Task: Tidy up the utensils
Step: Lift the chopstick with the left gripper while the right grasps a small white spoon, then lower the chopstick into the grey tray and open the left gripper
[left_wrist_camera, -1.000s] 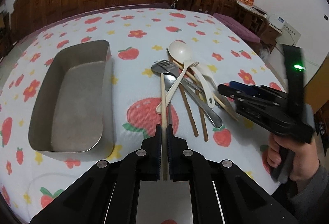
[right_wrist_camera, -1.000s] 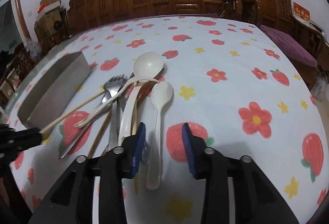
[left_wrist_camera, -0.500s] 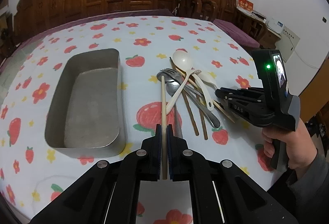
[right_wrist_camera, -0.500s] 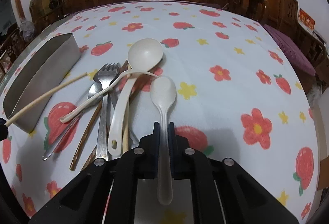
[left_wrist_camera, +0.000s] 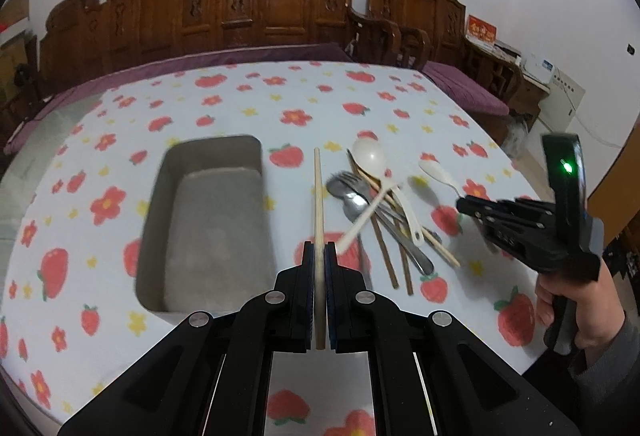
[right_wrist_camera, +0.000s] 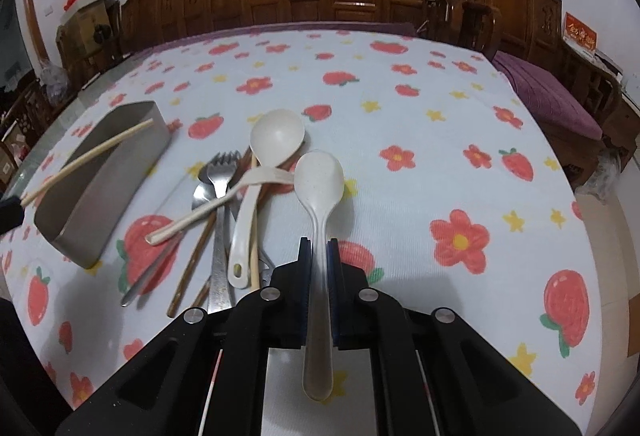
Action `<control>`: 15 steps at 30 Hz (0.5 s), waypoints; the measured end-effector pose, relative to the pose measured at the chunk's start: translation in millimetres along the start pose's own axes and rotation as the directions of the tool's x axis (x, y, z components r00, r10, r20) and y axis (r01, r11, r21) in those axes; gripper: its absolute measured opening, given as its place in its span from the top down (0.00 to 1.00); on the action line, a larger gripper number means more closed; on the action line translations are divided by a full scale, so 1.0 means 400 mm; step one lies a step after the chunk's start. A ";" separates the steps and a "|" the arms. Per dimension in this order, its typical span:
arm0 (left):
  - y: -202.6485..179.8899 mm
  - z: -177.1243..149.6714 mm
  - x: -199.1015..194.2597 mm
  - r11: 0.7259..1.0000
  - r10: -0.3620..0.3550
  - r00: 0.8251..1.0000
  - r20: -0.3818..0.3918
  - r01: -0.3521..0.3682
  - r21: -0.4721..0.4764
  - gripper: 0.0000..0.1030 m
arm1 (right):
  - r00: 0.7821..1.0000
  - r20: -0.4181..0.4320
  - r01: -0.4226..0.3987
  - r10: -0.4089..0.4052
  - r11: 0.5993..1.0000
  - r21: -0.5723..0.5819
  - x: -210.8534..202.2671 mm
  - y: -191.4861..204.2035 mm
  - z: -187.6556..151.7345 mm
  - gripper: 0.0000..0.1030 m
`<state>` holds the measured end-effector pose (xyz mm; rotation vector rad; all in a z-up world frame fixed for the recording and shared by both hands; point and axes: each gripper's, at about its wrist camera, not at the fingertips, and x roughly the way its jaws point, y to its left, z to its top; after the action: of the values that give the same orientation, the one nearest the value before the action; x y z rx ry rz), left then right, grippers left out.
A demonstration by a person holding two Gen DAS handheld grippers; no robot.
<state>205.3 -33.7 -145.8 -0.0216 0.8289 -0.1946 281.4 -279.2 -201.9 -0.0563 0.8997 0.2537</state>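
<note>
Hand-held gripper beside bare metal tray

A second ago my right gripper stood open around the white spoon on the tablecloth; now its jaws pinch the handle and the spoon is off the cloth, its bowl up at frame centre, a shadow under it. In my left gripper the pale chopstick has risen clear of the utensil pile, its tip now upper centre of the frame. The metal tray has slid from the left edge towards the middle.
</note>
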 end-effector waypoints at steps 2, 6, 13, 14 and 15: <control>0.017 0.012 -0.004 1.000 0.009 1.000 0.008 -0.009 -0.006 0.96 | 1.000 0.019 -0.011 0.011 1.000 -0.004 -0.015 0.011 0.004 0.91; 0.074 0.037 -0.002 0.999 0.043 0.999 0.021 -0.042 -0.021 0.96 | 0.998 0.046 -0.035 0.036 0.999 -0.025 -0.039 0.041 0.008 0.91; 0.146 0.051 0.033 0.996 0.078 0.997 0.008 -0.077 -0.040 0.96 | 0.994 0.076 -0.075 0.080 0.996 -0.055 -0.063 0.090 0.019 0.91; 0.155 0.052 0.040 0.996 0.081 0.997 0.005 -0.081 -0.042 0.96 | 0.993 0.077 -0.082 0.086 0.995 -0.059 -0.063 0.096 0.020 0.91; 0.163 0.051 0.048 0.996 0.081 0.997 0.001 -0.081 -0.044 0.96 | 0.993 0.077 -0.085 0.090 0.995 -0.061 -0.063 0.100 0.021 0.91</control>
<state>243.8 25.8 -152.1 -0.0297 0.8299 -0.0995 263.2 -244.0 -174.9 -0.0594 0.8163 0.3612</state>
